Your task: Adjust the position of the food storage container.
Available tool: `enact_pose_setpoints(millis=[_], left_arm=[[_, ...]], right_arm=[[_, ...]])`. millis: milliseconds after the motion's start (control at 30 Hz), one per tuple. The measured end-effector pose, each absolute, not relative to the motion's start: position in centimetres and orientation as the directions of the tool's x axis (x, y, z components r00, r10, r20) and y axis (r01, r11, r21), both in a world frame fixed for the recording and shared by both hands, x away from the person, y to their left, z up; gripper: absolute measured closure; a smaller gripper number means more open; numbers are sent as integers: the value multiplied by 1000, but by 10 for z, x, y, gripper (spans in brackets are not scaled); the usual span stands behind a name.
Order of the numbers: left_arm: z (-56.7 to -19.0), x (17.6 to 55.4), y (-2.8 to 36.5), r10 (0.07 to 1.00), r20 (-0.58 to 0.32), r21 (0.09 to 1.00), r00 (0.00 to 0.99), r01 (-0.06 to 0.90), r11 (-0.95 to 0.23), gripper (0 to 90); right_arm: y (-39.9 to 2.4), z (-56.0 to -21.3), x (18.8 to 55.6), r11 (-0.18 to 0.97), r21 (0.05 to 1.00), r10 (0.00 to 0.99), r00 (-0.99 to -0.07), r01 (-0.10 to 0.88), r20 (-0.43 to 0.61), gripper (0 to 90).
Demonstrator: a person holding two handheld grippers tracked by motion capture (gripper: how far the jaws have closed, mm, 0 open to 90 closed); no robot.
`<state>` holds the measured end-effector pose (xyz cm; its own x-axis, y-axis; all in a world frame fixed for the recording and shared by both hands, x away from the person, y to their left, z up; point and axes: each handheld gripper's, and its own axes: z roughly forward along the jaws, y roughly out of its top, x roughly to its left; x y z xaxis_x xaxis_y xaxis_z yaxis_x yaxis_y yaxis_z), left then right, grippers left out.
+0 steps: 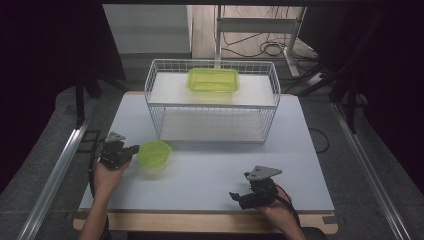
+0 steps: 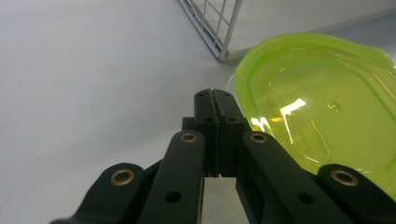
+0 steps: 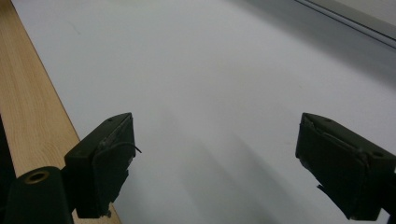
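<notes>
A translucent lime-green lid [image 1: 154, 153] lies flat on the white table top [image 1: 210, 165], left of centre. My left gripper [image 1: 132, 150] is at its left rim with the jaws pressed together and nothing between them. In the left gripper view the shut tips [image 2: 214, 95] stand just beside the lid's [image 2: 322, 107] edge; I cannot tell whether they touch it. A green rectangular container [image 1: 213, 80] rests on top of the white wire rack [image 1: 212, 102]. My right gripper [image 1: 236, 198] is open near the table's front edge, its jaws [image 3: 215, 158] wide over bare table.
The wire rack stands at the back centre of the table; its near corner [image 2: 219, 42] is close to the lid. A wooden strip [image 3: 32, 121] runs along the front edge beside my right gripper. Metal rails [image 1: 60, 165] flank the table.
</notes>
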<state>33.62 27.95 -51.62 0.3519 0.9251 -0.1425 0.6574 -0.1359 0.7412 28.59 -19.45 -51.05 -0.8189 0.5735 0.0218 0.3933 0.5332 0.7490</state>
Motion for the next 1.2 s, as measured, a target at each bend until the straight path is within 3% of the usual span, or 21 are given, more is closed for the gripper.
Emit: enact_pose_setpoints(millis=[567, 1200], left_arm=[[-537, 344, 258, 833, -244, 705, 497, 680, -199, 898], [-542, 350, 199, 757, -218, 703, 616, 637, -316, 896]], right_arm=[[-194, -512, 287, 545, 741, 568, -823, 392, 17, 125], [-193, -514, 287, 555, 733, 565, -825, 394, 15, 125]])
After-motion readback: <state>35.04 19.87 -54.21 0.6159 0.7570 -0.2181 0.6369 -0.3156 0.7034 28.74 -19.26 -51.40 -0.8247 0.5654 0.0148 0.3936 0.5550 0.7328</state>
